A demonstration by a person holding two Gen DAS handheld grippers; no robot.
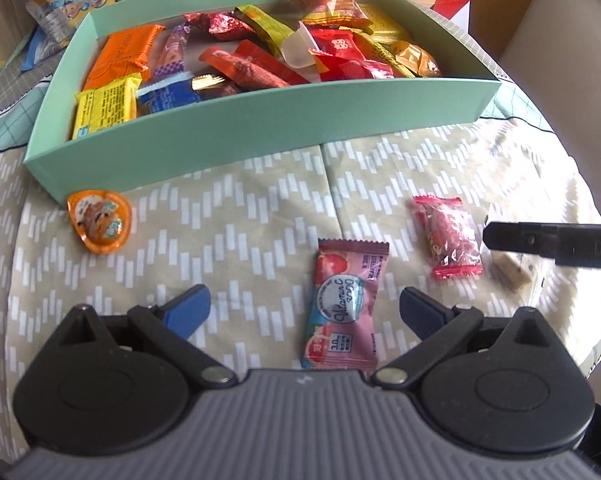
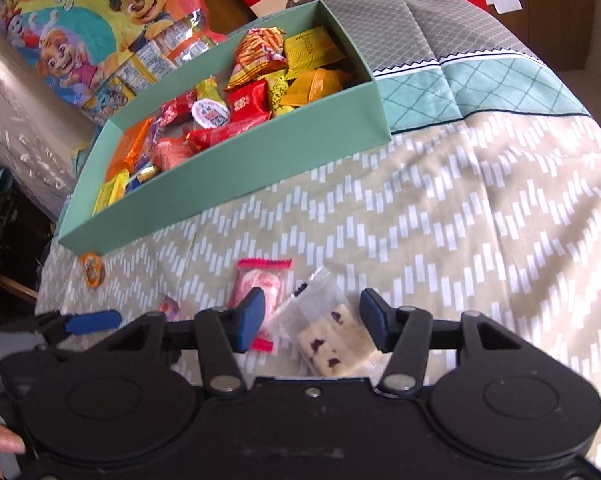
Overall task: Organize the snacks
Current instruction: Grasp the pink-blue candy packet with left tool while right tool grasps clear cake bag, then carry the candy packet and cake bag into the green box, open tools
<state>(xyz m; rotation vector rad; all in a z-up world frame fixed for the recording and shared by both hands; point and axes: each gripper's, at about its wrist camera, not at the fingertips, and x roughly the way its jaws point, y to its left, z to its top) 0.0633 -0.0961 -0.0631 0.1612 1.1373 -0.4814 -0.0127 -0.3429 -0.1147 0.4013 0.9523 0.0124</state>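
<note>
Right wrist view shows the right gripper [image 2: 310, 320] straddling a clear-wrapped nougat bar [image 2: 334, 340], its pads apparently not yet pressing. The left gripper [image 1: 304, 312] hangs spread over a pink vitamin C packet [image 1: 342, 312]. Next, each must pinch, then carry to the green box [image 1: 260, 128].

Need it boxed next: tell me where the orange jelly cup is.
In the left wrist view, the orange jelly cup lies on the patterned cloth at left, just outside the green box, at its near left corner.
</note>
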